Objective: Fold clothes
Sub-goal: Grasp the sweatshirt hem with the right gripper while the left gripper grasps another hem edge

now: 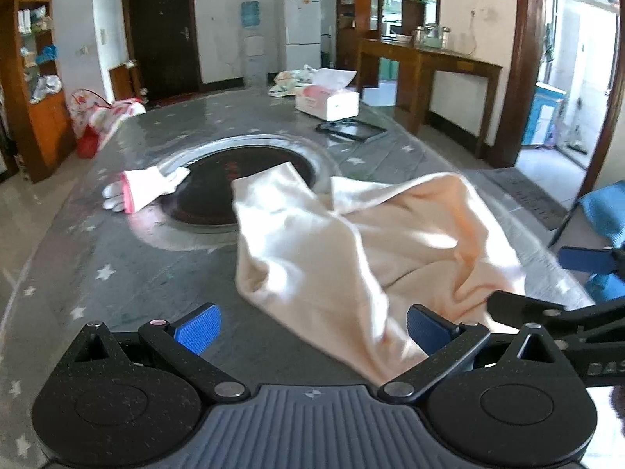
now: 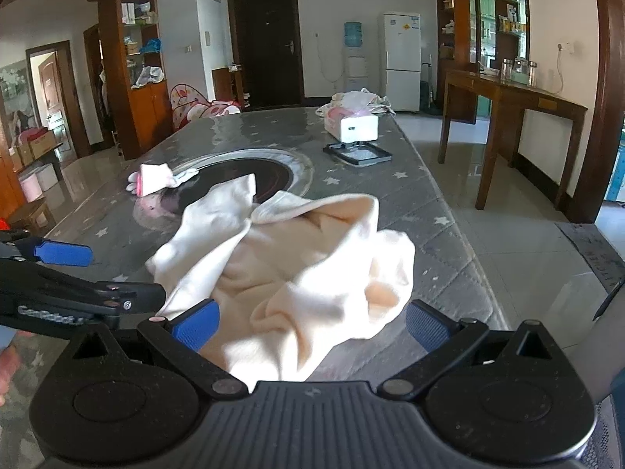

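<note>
Left wrist view first, from its left side: a white glove with a pink cuff (image 1: 146,189) lies on the grey table with star pattern (image 1: 117,269), its fingers touching the rim of the round dark inset (image 1: 242,183) in the middle of the table. Just right of the glove, the peach-coloured garment (image 1: 351,250) lies crumpled on the table, one part reaching over the inset and the near end falling down toward the camera. The left gripper (image 1: 312,330) has its blue pads (image 1: 197,328) spread wide apart; the cloth passes between them, closer to the right pad, but nothing is pinched. Behind, near the far edge, stand a white tissue box (image 1: 328,101) and a flat black frame (image 1: 351,129). At the right border of this view the right gripper (image 1: 586,273) enters, one blue finger above the cloth edge. Right wrist view, again from the left: the left gripper (image 2: 90,273) comes in from the left border, its black tip beside the garment (image 2: 289,269). The right gripper (image 2: 310,326) is also wide open, and the bunched cloth lies between its two pads, hanging over the near table edge. Farther right are the bare table part, the tiled floor, and a wooden side table (image 2: 511,105) at the wall.
</note>
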Demonstrator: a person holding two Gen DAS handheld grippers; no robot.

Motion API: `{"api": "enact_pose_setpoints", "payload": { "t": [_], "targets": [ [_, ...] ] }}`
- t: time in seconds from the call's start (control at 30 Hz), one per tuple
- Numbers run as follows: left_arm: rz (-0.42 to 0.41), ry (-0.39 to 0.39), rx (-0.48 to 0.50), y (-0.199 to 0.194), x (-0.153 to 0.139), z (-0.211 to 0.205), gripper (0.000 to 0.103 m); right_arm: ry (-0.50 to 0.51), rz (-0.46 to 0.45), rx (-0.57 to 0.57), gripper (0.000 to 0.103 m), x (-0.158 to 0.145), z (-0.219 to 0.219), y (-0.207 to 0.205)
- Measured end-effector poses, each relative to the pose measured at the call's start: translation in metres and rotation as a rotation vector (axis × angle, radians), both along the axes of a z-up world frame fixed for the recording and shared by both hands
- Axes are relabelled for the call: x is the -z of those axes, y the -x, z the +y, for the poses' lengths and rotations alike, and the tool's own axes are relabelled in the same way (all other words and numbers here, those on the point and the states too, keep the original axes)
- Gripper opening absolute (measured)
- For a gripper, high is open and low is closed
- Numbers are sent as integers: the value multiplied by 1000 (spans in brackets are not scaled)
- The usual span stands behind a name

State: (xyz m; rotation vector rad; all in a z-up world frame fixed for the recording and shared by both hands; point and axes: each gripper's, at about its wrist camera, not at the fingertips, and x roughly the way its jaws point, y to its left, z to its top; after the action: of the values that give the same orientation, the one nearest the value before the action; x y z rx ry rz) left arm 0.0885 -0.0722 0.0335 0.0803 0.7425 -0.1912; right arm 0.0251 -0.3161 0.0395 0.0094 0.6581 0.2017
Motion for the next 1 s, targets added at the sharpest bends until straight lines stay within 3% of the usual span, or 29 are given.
{"api": "enact_pose_setpoints", "payload": {
  "t": [0.13, 0.27, 0.33, 0.53, 0.73, 0.8, 0.87, 1.0],
  "targets": [
    [15, 6, 16, -13, 2, -3, 103, -1, -1, 14, 101, -3, -7, -12],
    [5, -36, 47, -19, 9, -12, 102, -2, 2, 23, 97, -6, -14, -22],
    [17, -50, 62, -24, 15, -17, 99, -4, 5, 22, 91, -7, -16, -32],
    [62, -57, 101, -36, 25, -23, 68, -16, 29, -7, 75, -8, -15, -61],
    [102, -13, 134, -40, 29, -20, 36, -21, 72, -28, 62, 1, -8, -86],
    [106, 8, 145, -40, 29, -18, 25, -28, 85, -18, 54, 5, -8, -93],
    [105, 23, 153, -39, 28, -18, 17, -43, 105, -8, 37, 11, -11, -99],
    [89, 37, 164, -35, 25, -16, 11, -61, 121, 6, 18, 18, -16, -101]
  ]
}}
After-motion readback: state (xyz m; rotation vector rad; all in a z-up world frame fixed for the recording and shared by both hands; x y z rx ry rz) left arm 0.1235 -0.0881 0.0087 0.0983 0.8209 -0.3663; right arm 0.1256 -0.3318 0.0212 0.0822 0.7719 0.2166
